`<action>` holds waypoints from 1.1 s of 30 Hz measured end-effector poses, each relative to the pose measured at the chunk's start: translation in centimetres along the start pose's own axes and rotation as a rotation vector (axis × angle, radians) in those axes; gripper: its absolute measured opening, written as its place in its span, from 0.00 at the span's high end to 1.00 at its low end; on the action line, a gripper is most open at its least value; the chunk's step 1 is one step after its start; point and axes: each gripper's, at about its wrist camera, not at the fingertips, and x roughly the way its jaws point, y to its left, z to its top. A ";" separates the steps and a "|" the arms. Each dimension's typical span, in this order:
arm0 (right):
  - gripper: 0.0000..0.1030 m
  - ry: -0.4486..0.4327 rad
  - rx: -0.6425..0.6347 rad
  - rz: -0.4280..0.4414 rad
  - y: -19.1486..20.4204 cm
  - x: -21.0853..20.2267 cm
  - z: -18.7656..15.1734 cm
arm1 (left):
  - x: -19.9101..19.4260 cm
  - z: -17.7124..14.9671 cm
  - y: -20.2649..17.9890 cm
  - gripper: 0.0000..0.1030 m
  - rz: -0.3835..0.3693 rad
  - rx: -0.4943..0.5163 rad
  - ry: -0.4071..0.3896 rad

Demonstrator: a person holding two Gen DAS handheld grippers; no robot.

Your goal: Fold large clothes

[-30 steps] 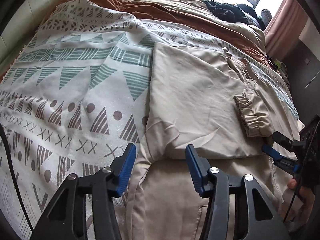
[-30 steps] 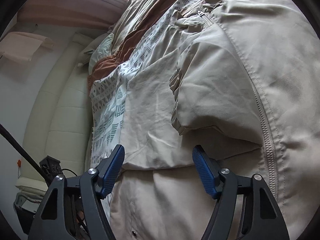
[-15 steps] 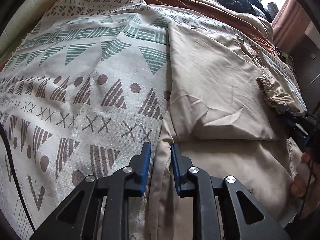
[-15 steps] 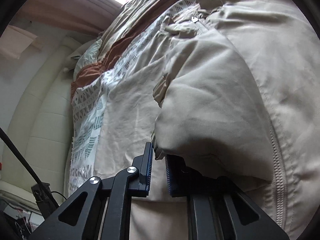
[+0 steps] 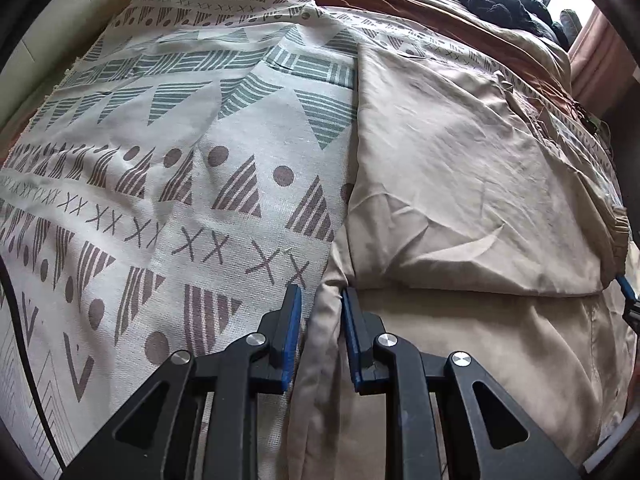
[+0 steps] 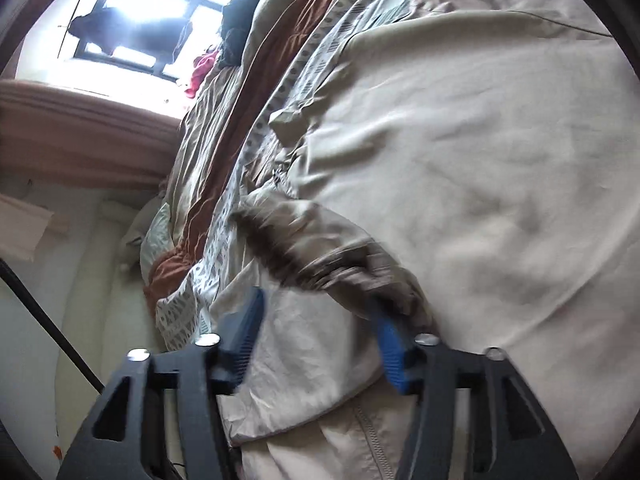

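My left gripper [image 5: 320,320] pinches the beige jacket [image 5: 460,184] edge; my right gripper [image 6: 320,320] has just opened wide over its sleeve [image 6: 320,240].

The left gripper [image 5: 319,300] and the right gripper [image 6: 316,312] have black frames, blue ribbed pads and silver screws.

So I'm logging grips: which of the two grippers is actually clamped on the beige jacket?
The left gripper: its jaws pinch the beige jacket at its left edge. The right gripper has just been opening and grips nothing.
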 end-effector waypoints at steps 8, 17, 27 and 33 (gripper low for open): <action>0.23 0.011 -0.018 -0.038 -0.7 -4.3 1.6 | -2.6 -0.2 -1.1 0.78 -0.031 -0.042 -0.023; 0.56 0.137 -0.065 -0.048 -3.0 -2.7 3.3 | -4.4 0.1 -2.2 0.71 -0.051 -0.048 -0.024; 0.84 0.135 -0.061 -0.037 -4.5 0.2 6.0 | -6.2 0.1 -1.3 0.34 -0.037 -0.141 -0.082; 0.82 0.138 -0.043 -0.049 -4.7 0.5 5.5 | -9.0 -1.0 -2.2 0.17 -0.057 -0.141 -0.121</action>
